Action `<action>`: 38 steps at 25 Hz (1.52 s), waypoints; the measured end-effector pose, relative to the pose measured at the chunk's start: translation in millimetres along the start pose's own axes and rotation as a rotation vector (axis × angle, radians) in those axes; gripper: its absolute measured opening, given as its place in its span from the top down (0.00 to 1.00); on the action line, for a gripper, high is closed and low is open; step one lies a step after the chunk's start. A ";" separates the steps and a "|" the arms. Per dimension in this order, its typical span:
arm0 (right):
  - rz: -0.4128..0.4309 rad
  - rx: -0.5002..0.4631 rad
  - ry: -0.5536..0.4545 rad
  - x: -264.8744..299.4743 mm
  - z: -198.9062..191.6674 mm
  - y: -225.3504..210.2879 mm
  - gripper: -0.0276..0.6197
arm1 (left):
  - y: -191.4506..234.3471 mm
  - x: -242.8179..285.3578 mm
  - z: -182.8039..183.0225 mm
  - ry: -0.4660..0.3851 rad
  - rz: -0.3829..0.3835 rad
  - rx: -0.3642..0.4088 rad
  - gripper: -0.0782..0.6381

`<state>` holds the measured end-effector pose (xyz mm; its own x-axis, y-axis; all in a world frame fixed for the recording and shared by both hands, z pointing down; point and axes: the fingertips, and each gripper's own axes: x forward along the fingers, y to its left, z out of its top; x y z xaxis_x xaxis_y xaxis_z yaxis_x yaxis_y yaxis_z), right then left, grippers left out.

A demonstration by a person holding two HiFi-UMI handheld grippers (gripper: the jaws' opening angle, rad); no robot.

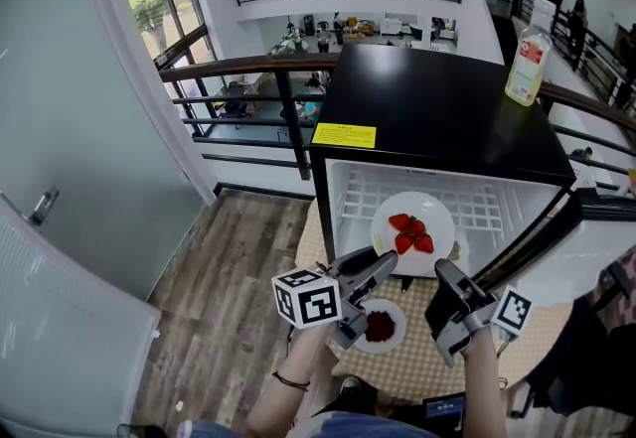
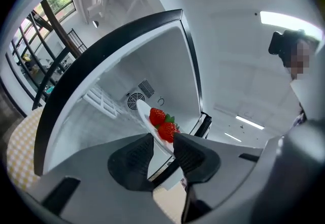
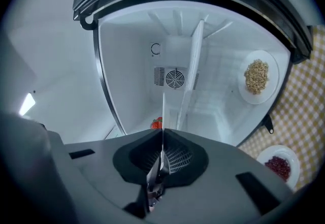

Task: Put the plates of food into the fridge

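White china filled the mouth of the open fridge [image 1: 437, 108]: the plate [image 1: 437, 208] of strawberries [image 1: 410, 232] hung in the air there, not yet set on the wire shelf [image 1: 482, 213]. We had the left gripper [image 1: 381, 272] clamped on its rim at about seven o'clock and the right gripper [image 1: 444, 279] pinched tight on the rim at about five o'clock, so both hands sat equally near. From either gripper the cavity lay dead ahead at twelve o'clock, with the plate roughly level between the two grips. We judged that the coming push would need to run straight in along that line. At six o'clock a small dish of red berries [image 1: 380, 325] sat on the checked table [image 1: 417, 366]. A plate of grains [image 3: 258, 76] lay inside the fridge.
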<state>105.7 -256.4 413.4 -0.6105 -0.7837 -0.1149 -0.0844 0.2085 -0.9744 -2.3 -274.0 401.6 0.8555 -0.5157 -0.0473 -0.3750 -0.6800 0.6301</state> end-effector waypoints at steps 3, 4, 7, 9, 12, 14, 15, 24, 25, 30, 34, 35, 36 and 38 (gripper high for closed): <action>-0.007 -0.024 -0.009 21.5 7.9 2.2 0.92 | 16.6 6.0 15.0 0.003 0.041 0.023 0.72; -0.011 -0.031 -0.012 27.8 10.3 2.3 0.92 | 21.7 7.8 18.5 0.007 0.055 0.029 0.72; -0.026 -0.033 -0.017 41.0 15.0 -0.4 0.92 | 32.7 11.2 25.3 0.019 0.093 0.044 0.71; -0.034 -0.021 -0.023 45.2 18.1 -4.7 0.92 | 36.6 12.8 27.4 0.021 0.116 0.062 0.70; -0.034 0.023 -0.040 49.0 25.0 -12.8 0.92 | 39.3 15.7 27.0 0.016 0.135 0.069 0.69; -0.030 0.052 -0.051 51.7 28.6 -17.9 0.92 | 40.1 17.3 23.1 0.027 0.140 0.079 0.67; -0.029 0.062 -0.054 53.4 29.7 -19.5 0.92 | 40.9 17.5 19.8 0.043 0.145 0.092 0.61; -0.094 -0.028 -0.117 58.6 52.5 -24.2 0.92 | 30.9 -22.2 0.7 0.047 0.198 0.160 0.54; -0.108 -0.050 -0.122 60.7 53.8 -23.4 0.92 | 27.0 -31.4 -5.9 0.051 0.203 0.160 0.54; -0.174 -0.105 -0.149 77.1 63.1 -21.6 0.92 | 24.1 -86.2 -51.2 0.111 0.280 0.186 0.54; -0.226 -0.198 -0.133 88.7 65.6 -20.9 0.92 | 35.0 -131.4 -74.8 0.128 0.378 0.184 0.54; -0.238 -0.231 -0.126 90.6 65.4 -19.3 0.91 | 37.5 -139.6 -76.6 0.115 0.397 0.169 0.54; -0.250 -0.264 -0.119 92.2 64.9 -17.6 0.91 | 39.5 -146.4 -77.6 0.100 0.411 0.152 0.54; -0.281 -0.336 -0.112 94.7 63.0 -13.3 0.88 | 41.2 -155.4 -78.9 0.081 0.428 0.129 0.54</action>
<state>98.6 -370.2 403.3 -0.4402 -0.8915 0.1072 -0.4970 0.1425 -0.8560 -122.5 -180.8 496.0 0.6370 -0.7256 0.2603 -0.7379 -0.4763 0.4782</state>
